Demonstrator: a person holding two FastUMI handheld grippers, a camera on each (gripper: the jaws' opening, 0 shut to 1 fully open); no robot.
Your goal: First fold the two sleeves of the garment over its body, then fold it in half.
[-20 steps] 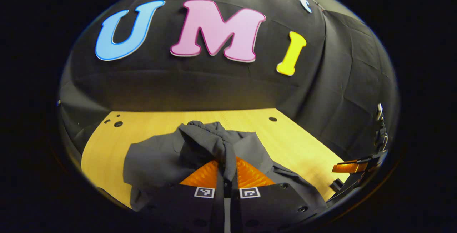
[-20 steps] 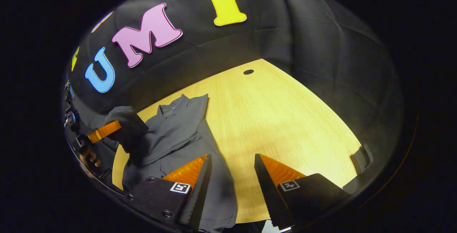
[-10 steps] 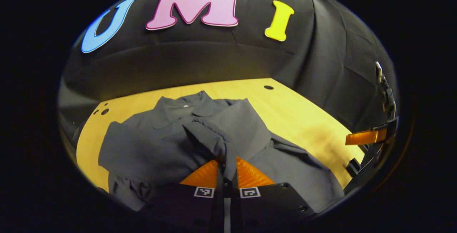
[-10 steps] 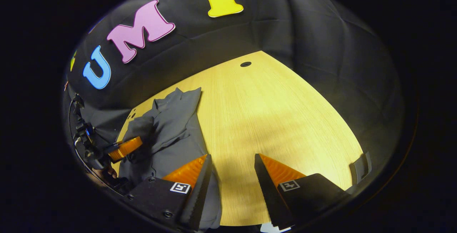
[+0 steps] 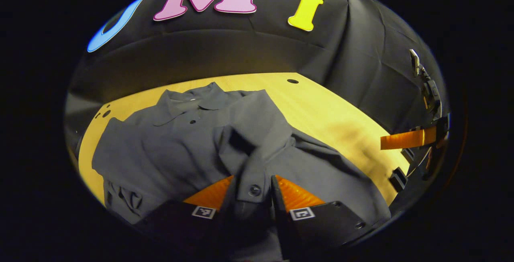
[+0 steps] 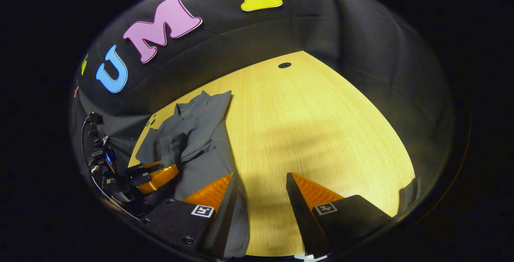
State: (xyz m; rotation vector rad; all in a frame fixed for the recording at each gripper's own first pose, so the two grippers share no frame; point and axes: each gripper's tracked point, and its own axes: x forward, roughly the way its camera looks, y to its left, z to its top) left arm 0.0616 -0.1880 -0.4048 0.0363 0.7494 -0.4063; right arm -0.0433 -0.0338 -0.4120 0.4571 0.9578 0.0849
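Since a second ago your left gripper (image 5: pixel 251 191) has lowered the cuff (image 5: pixel 252 185) and parted narrowly around it — one sleeve (image 5: pixel 245 141) lies over the garment (image 5: pixel 172 149) at the table's (image 6: pixel 313 125) left. Your right gripper (image 6: pixel 261 198) hangs wide, holding nothing — the other sleeve looks already folded, leaving the halving.

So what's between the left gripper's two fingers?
In the left gripper view, a sleeve cuff with a button sits between the fingers of the left gripper, over the shirt.

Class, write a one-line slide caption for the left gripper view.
Left gripper parted around a buttoned cuff, sleeve laid over the grey shirt on the wooden table.
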